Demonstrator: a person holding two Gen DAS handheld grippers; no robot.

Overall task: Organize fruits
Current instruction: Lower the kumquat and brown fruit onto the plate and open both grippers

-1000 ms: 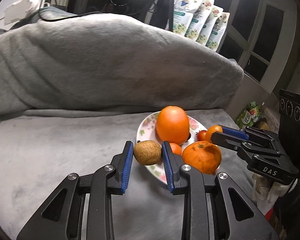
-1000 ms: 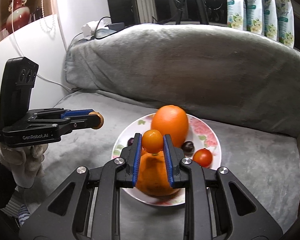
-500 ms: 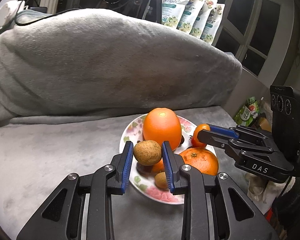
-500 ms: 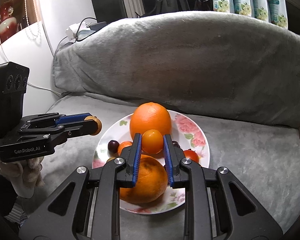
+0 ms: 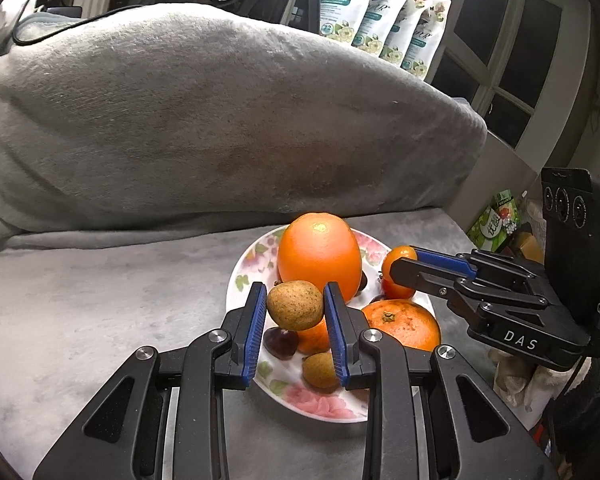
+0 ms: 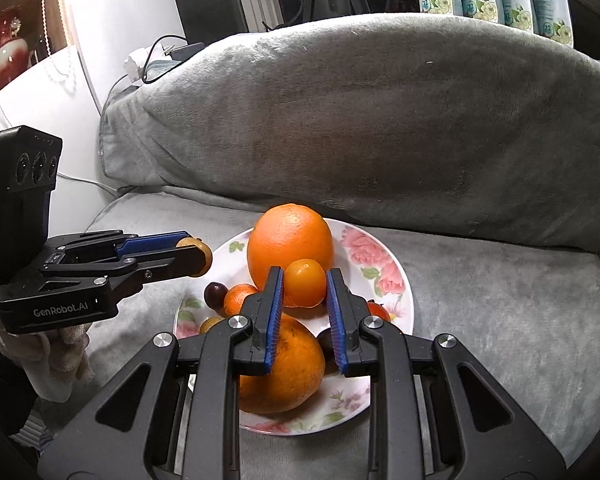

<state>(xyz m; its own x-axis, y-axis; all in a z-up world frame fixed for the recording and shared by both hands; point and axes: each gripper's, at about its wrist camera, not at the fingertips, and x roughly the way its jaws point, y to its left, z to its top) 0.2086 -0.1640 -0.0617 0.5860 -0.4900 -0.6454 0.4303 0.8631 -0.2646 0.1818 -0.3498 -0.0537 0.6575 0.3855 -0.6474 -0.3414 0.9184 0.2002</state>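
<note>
Grey blanket (image 5: 100, 300) carries the floral plate (image 5: 320, 404), where each claw, left (image 5: 296, 308) clamping a brown fruit (image 5: 295, 305), right (image 6: 304, 284) clamping a small orange fruit (image 6: 305, 282), should lower gently at 12 o'clock before releasing.

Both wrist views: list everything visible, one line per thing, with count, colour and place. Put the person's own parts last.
floral plate: 1, white with pink flowers, on the grey blanket.
large orange: 1, orange, back of the plate.
mandarin: 1, orange, front of the plate.
dark round fruits: at least 2, dark red, on the plate.
brown fruit: 1, speckled brown, held over the plate.
small orange fruit: 1, orange, held over the plate.
grey blanket: 1, grey, covering seat and backrest.
pouches: 4, white and teal, behind the backrest.
left claw: 1, black with blue pads, shut on the brown fruit.
right claw: 1, same colours, shut on the small orange fruit.
</note>
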